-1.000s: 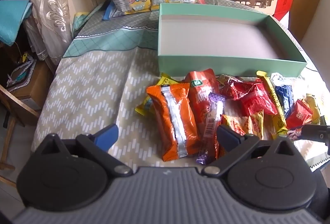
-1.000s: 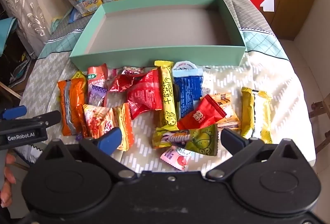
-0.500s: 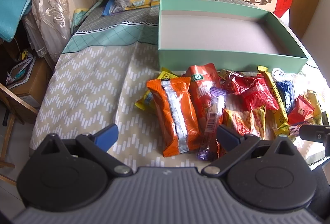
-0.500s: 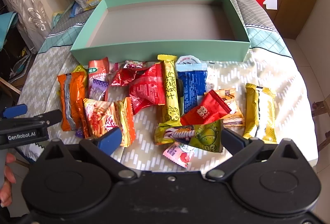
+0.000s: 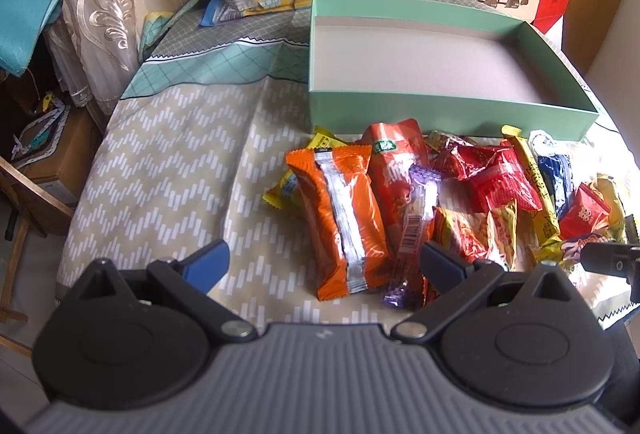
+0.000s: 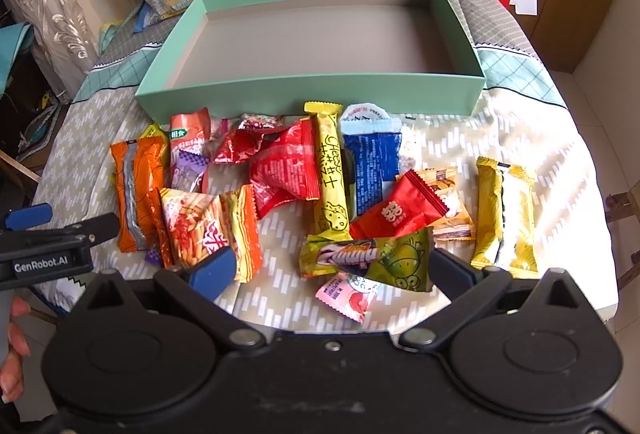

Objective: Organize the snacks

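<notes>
- Our left gripper (image 5: 324, 258) hovers with its jaws wide apart and nothing between them, low over the near edge of the cloth-covered table (image 5: 160, 162).
- Our right gripper (image 6: 332, 268) is likewise spread and empty, above the near side of the snack pile.
- The snacks lie loose on the cloth just in front of the green box (image 6: 312, 90), which sits at 12 o'clock in the right wrist view and holds nothing yet, so we judge the sorting not begun.
- The orange packet (image 5: 340, 218) lies seam-up at 12 o'clock from our left gripper, overlapped on its right by a slim purple stick (image 5: 416, 222).
- From our right gripper, the green-yellow wrapper (image 6: 372, 258) and a small pink sachet (image 6: 348, 294) sit closest (almost between the fingertips), and the yellow bar pair (image 6: 506, 218) lies off at 2 o'clock, apart from the heap.
- We expect these packs to be light, crinkly and slippery, with soft or crushable contents.
- We would pinch across a pack's narrow middle or its crimped end seam, gently, and take the top ones first, since overlapped neighbours may drag along.
</notes>
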Tool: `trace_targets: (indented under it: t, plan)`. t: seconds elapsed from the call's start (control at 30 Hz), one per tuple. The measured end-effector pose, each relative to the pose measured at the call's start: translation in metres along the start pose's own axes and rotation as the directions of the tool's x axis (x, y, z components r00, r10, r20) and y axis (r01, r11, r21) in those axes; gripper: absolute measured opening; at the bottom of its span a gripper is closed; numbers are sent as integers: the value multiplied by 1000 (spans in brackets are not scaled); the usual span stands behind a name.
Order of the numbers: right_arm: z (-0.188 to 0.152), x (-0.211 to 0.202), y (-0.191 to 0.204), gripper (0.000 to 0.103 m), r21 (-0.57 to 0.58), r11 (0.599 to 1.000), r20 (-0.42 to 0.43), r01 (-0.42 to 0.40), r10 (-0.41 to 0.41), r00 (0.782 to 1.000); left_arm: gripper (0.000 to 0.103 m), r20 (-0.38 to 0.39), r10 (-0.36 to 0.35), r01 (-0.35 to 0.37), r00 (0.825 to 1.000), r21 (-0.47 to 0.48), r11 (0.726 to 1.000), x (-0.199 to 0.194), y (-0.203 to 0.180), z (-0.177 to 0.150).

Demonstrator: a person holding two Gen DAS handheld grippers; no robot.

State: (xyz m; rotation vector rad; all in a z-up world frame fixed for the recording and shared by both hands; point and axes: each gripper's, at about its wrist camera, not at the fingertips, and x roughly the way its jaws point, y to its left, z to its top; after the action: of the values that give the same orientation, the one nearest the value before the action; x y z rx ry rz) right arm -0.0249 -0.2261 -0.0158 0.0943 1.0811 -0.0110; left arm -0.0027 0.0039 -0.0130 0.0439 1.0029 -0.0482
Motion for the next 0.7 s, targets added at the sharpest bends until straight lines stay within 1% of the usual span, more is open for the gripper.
trace_targets:
  t: [0.7]
  plan:
    - [0,5,3,103,-6,1000,-16,1,-2,1000,103,-12,-6,6,1000,-12,1000,5,3,-3]
